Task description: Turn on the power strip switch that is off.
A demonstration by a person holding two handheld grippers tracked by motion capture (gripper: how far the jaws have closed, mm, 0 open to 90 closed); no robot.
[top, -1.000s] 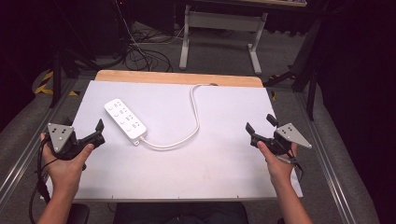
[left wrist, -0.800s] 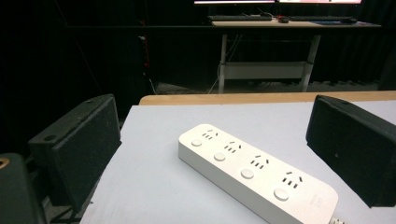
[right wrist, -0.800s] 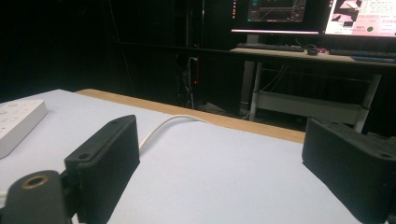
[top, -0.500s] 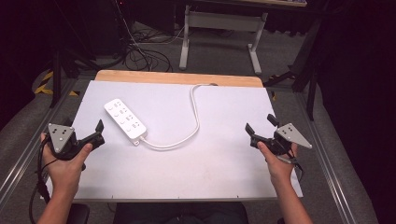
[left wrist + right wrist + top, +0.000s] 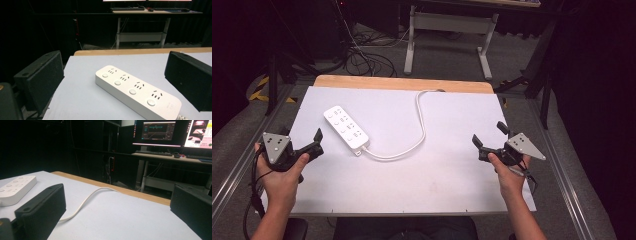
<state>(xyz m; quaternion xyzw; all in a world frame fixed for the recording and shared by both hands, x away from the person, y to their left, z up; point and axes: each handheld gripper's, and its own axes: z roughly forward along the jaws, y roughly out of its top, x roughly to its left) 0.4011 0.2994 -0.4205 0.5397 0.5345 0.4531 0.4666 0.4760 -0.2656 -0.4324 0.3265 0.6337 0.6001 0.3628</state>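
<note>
A white power strip (image 5: 345, 126) with several sockets and buttons lies on the white table (image 5: 452, 180), left of centre. Its white cable (image 5: 421, 127) curves right and runs off the far edge. In the left gripper view the power strip (image 5: 136, 91) lies just ahead, between the two spread jaws. My left gripper (image 5: 304, 142) rests open near the table's left edge, close to the strip, with nothing in it. My right gripper (image 5: 489, 135) is open at the right side, empty, and its view has the cable (image 5: 85, 201) and the strip's end (image 5: 13, 188).
A wooden strip (image 5: 402, 83) borders the table's far edge. Beyond it stand a desk frame (image 5: 447, 30) and floor cables (image 5: 362, 55). Monitors (image 5: 160, 132) glow on a desk at the back. Metal rails (image 5: 232, 185) run along both sides of the table.
</note>
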